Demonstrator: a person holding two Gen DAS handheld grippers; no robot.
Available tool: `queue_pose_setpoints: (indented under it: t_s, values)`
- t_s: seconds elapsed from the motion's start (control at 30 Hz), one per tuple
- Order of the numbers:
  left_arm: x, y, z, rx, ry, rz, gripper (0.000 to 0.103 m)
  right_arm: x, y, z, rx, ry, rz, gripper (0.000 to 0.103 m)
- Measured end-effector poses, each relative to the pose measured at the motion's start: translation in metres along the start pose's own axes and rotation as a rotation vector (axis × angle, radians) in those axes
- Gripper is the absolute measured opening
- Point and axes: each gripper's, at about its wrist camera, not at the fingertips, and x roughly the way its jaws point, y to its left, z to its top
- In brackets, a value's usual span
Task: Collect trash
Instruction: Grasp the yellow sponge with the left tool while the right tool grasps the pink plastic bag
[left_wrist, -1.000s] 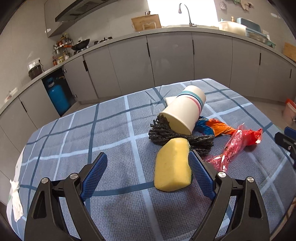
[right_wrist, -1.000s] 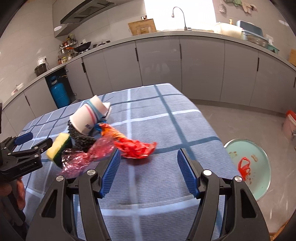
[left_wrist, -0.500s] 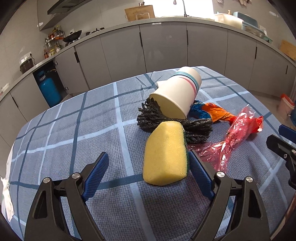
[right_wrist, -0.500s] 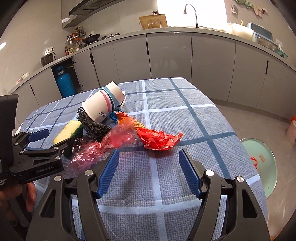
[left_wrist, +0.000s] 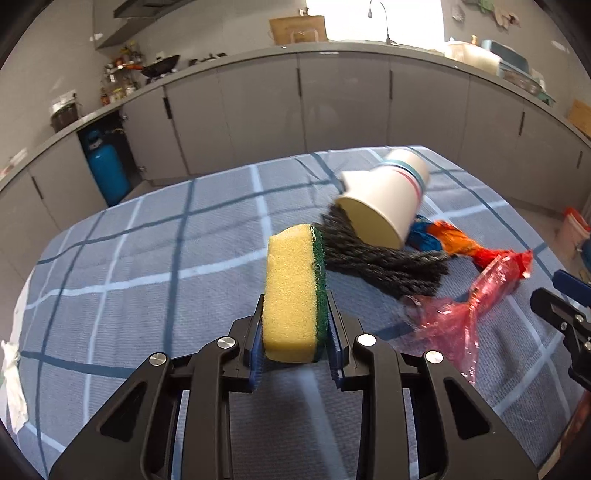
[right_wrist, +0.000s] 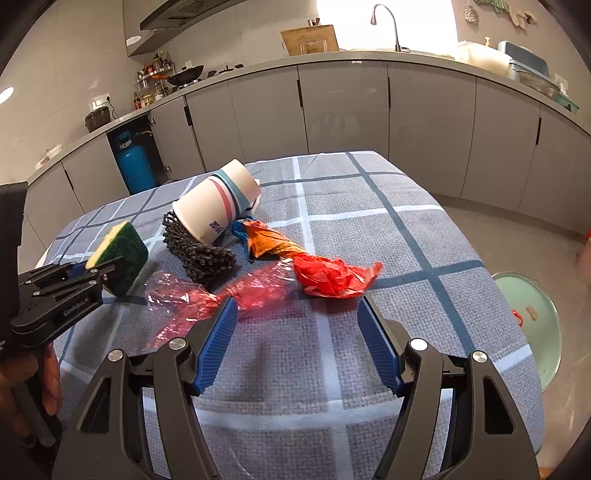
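Sponge (left_wrist: 293, 291) is sitting clenched between the pads of my left tool (left_wrist: 295, 347), whose jaws have just been closing on it; I am holding it on edge just above the checked counter (left_wrist: 147, 258), yellow foam to the left, green scouring face to the right. Its long axis is running forward and away from the tool, toward the dark rope bundle (left_wrist: 384, 258) and the tipped paper cup (left_wrist: 384, 210). I am gripping only the near end, so my worry is the soft foam squeezing out or pivoting if I swing fast. Further right, the pink plastic film (right_wrist: 207, 299) and the red wrapper (right_wrist: 332, 277) are lying on the cloth, the film just beside my right tool (right_wrist: 295, 343), which is standing released with nothing between its pads. Closing there now risks pinching the tablecloth, or dragging the film. Green bin (right_wrist: 532, 325) is waiting on the floor, right of the counter.
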Motion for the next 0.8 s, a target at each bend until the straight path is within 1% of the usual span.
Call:
queue_pose_setpoints:
  t_s: [0.17,0.27,0.53,0.57,0.6,0.63,0.67,0.7,0.73,0.77,0.8]
  values:
    - [0.001,0.016,-0.003,-0.049,0.003,0.056,0.029,0.009,0.018,0.007,-0.012,0.011,0.018,0.067]
    - [0.002,0.022,-0.009,-0.067,0.004,0.089,0.029,0.017,0.031,0.009,-0.017,0.033,0.027,0.067]
    - [0.0,0.027,-0.022,-0.066,0.014,0.091,0.029,0.033,0.054,0.001,-0.009,0.1,0.067,0.066]
    - [0.0,0.027,-0.023,-0.064,0.015,0.09,0.029,0.034,0.055,-0.002,-0.009,0.113,0.071,0.062]
    - [0.0,0.026,-0.023,-0.065,0.015,0.089,0.029,0.037,0.055,-0.004,-0.005,0.133,0.08,0.055]
    - [0.0,0.026,-0.023,-0.065,0.017,0.088,0.029,0.038,0.055,-0.007,-0.002,0.146,0.089,0.052]
    - [0.0,0.026,-0.024,-0.065,0.018,0.086,0.029,0.04,0.055,-0.01,-0.003,0.161,0.102,0.042]
    - [0.0,0.026,-0.024,-0.063,0.018,0.084,0.029,0.04,0.056,-0.011,-0.007,0.168,0.109,0.029]
    - [-0.001,0.025,-0.023,-0.062,0.017,0.084,0.029,0.04,0.057,-0.014,-0.019,0.174,0.117,0.024]
    - [-0.002,0.025,-0.023,-0.061,0.014,0.084,0.029,0.039,0.058,-0.016,-0.029,0.177,0.124,0.014]
    - [-0.005,0.025,-0.024,-0.059,0.009,0.083,0.029,0.037,0.059,-0.018,-0.038,0.182,0.134,0.012]
